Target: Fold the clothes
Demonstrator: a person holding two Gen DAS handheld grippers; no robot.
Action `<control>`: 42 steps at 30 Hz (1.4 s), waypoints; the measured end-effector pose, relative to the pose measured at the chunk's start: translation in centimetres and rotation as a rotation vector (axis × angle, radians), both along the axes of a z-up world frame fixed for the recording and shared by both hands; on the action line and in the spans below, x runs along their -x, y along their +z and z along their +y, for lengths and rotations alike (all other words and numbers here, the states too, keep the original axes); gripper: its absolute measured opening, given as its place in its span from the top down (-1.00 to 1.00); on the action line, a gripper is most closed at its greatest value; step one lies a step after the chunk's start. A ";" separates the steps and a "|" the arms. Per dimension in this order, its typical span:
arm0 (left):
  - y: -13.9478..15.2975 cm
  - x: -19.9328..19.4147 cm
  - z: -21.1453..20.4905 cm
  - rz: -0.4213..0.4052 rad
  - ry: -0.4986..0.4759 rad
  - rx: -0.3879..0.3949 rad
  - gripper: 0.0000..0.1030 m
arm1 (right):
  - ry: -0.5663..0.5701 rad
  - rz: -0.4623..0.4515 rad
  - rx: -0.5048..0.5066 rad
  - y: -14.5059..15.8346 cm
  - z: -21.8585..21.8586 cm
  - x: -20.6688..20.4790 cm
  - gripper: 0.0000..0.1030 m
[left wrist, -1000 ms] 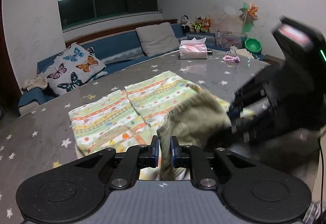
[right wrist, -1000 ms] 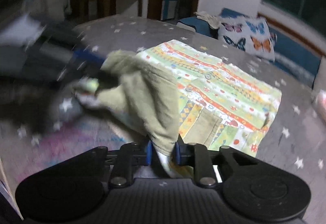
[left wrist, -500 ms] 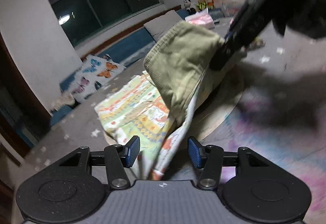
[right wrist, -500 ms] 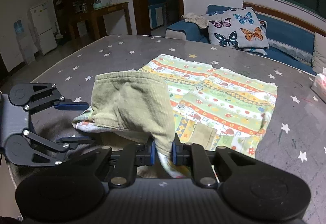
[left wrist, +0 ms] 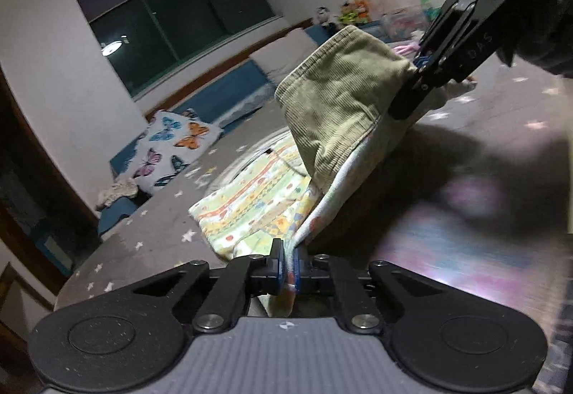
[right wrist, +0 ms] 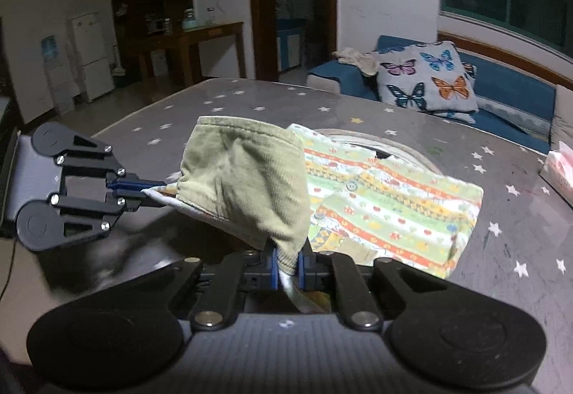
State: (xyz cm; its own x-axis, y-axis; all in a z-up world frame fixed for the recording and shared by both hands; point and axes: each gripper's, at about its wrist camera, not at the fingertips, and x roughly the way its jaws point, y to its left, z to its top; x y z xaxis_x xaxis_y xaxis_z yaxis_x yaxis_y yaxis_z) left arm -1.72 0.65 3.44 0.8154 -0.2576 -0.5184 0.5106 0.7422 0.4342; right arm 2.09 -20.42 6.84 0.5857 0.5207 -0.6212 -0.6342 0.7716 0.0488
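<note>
A small garment lies partly on the grey star-print table [right wrist: 250, 100]. Its striped, colourful side [right wrist: 386, 208] rests flat, and its near part is lifted and turned over to show olive corduroy [right wrist: 247, 175]. My right gripper [right wrist: 286, 265] is shut on the corduroy edge. The left gripper [right wrist: 150, 193], seen at the left, pinches the white-lined edge beside it. In the left wrist view my left gripper [left wrist: 286, 265] is shut on that pale edge, the corduroy flap [left wrist: 340, 100] hangs above, and the right gripper [left wrist: 417, 70] holds its upper right corner. The striped part [left wrist: 258, 197] lies beyond.
A butterfly-print pillow [right wrist: 426, 79] sits on a blue sofa [right wrist: 501, 86] behind the table. A tissue box [right wrist: 558, 168] stands at the table's right edge. Blurred toys [left wrist: 351, 11] line the far wall. A doorway, a wooden sideboard [right wrist: 186, 39] and a fridge stand at the back left.
Half a second ago my left gripper was open around the pale edge; now it is shut on it. The right gripper kept its hold and the corduroy flap rose higher.
</note>
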 end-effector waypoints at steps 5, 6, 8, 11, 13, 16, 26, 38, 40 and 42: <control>2.4 4.3 0.1 0.027 -0.079 -0.001 0.89 | 0.046 0.020 0.003 1.7 -0.8 4.4 0.83; 2.8 4.5 0.1 0.027 -0.087 -0.003 0.89 | 0.052 0.017 0.012 2.0 -0.8 4.8 0.83; 3.5 3.9 0.2 0.024 -0.088 0.001 0.89 | 0.055 0.007 0.024 2.6 -0.7 4.5 0.83; 4.1 1.6 0.2 0.007 -0.066 0.011 0.89 | 0.046 -0.008 0.032 3.2 -0.4 3.1 0.83; 4.2 -0.4 0.1 -0.004 -0.048 0.014 0.89 | 0.027 -0.004 0.030 3.5 -0.3 1.3 0.83; 4.2 -3.8 0.1 -0.006 -0.018 0.008 0.89 | -0.001 0.004 0.039 3.5 0.2 -2.2 0.83; 1.2 -14.8 0.8 0.127 0.055 0.013 0.88 | -0.059 0.090 0.087 0.0 2.4 -13.2 0.83; -2.3 -19.8 1.3 0.224 0.139 0.040 0.87 | -0.231 0.079 0.079 -2.7 0.0 -17.9 0.52; -2.1 -20.0 1.4 0.221 0.147 0.051 0.83 | -0.238 0.077 0.075 -2.6 -1.0 -17.1 0.37; -2.0 -20.2 1.5 0.219 0.155 0.062 0.80 | -0.257 0.077 0.081 -3.0 -1.9 -16.1 0.34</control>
